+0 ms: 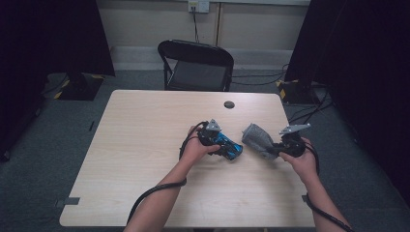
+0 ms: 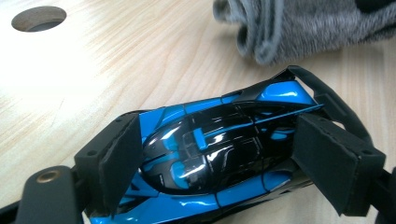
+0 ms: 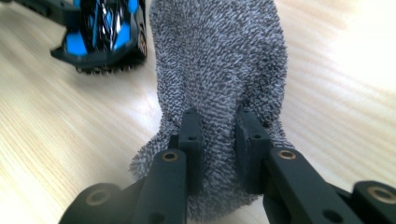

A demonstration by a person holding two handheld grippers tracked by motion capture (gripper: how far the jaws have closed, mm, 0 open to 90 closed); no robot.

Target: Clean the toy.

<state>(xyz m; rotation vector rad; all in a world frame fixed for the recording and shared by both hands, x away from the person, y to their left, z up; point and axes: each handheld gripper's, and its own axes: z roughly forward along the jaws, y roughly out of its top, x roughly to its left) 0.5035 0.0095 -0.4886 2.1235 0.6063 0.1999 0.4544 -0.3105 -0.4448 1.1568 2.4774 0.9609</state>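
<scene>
The blue and black toy car [image 2: 219,154] is seen low in the left gripper view, lying on the table between the two pads [image 2: 122,161] of the left tool [image 1: 231,149], which stands wide around the car's body; whether the pads already press on it cannot be told. In the high view the car lies near the middle of the frame, just right of the left hand [image 1: 196,145].

To the right of it, the grey sock [image 3: 219,70] is held at one end by the right tool [image 1: 270,151], whose jaws are pinched narrow on the fabric. The rest of the sock trails toward the car, near it but apart.

For this step to go well, the car should be gripped squarely across its flanks, so that the glossy shell does not slip, and the sock should be kept pinched firmly while its open end is brought to the car.

The table [image 1: 145,159] is of pale wood grain, with a round cable hole [image 1: 229,104] at the upper middle. Beyond it a black folding chair [image 1: 196,65] stands on grey carpet, with dark curtains at both sides and cables on the floor at the right.
</scene>
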